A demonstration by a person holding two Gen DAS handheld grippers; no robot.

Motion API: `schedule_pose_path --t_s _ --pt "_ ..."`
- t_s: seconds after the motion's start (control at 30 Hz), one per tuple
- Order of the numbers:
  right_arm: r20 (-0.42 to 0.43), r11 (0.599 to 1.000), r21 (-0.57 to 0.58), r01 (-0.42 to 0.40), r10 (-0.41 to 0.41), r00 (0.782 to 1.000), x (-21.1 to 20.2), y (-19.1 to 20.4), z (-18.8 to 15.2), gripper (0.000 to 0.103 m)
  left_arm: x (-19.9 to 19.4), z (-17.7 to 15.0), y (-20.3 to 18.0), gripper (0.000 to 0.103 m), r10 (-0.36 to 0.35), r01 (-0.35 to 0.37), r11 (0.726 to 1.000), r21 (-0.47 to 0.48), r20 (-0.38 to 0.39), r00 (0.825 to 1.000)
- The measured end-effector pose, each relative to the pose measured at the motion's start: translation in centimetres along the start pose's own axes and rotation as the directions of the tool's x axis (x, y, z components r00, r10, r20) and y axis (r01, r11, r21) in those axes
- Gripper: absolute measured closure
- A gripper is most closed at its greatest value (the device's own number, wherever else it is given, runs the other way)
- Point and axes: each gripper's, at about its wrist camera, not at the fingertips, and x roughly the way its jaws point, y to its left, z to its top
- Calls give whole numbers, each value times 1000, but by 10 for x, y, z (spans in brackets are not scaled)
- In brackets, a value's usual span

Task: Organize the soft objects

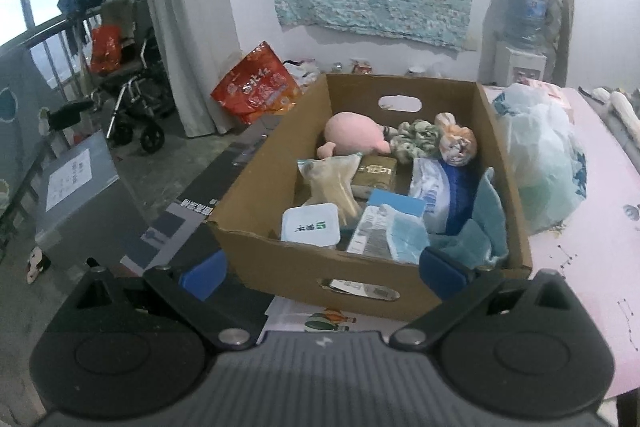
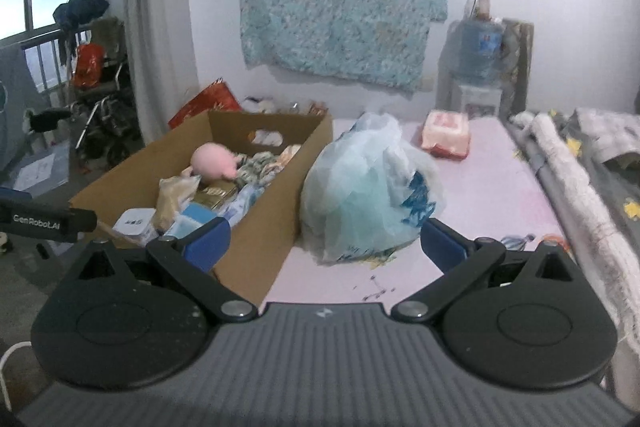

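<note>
A cardboard box (image 1: 256, 187) stands on the pink table (image 1: 600, 227). In it lie a pink plush (image 1: 354, 137), a green knitted toy (image 1: 416, 137), an orange cat plush (image 1: 456, 143), a teal cloth (image 1: 486, 227), packets and a white tub (image 1: 310, 225). My left gripper (image 1: 322, 273) is open and empty, just in front of the box's near wall. My right gripper (image 2: 324, 243) is open and empty, in front of a pale plastic bag (image 2: 368, 195) that sits to the right of the box (image 2: 276, 203). The pink plush (image 2: 212, 161) also shows in the right wrist view.
A pink wipes pack (image 2: 446, 135) lies at the table's far end. Rolled bedding (image 2: 576, 187) runs along the right edge. A red bag (image 1: 256, 87), a wheelchair (image 1: 132, 99) and a grey bin (image 1: 76, 195) stand on the floor to the left. A water dispenser (image 1: 524, 39) stands by the far wall.
</note>
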Motion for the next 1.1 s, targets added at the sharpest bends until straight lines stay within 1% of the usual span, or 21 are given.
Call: schedule_pose_path --t_s 0.13,0.27,0.3,0.4,0.5,0.6,0.7,0.87,1.1 --pt "-72 1000 23 8 -6 997 13 10 -9 1 7 2 4 0 -3 3 1000 -8 -31 1000" --pt "-182 996 80 38 -23 983 37 15 -21 1 12 4 4 0 -9 10 1000 18 -47 999" --pt "-195 996 85 41 -24 981 41 16 -22 1 14 4 3 0 -8 9 1000 27 -52 999" --pt "-210 995 78 56 -39 977 49 19 -25 1 19 4 1 0 -5 8 999 46 -57 998" --pt "-212 995 64 71 -56 976 54 23 -24 1 29 5 0 0 -27 31 999 45 -91 996" --pt "-225 998 53 46 -33 974 61 24 -20 1 36 4 0 0 -45 49 998 35 -117 992" --pt "-235 999 36 37 -28 971 67 27 -16 1 41 2 0 0 -49 55 998 35 -136 989" --pt "-265 998 52 28 -13 964 78 30 -14 1 48 0 1 0 -73 78 997 25 -165 984" --pt "-282 999 42 34 -20 959 85 34 -15 1 53 -2 -2 0 -91 99 995 33 -176 980"
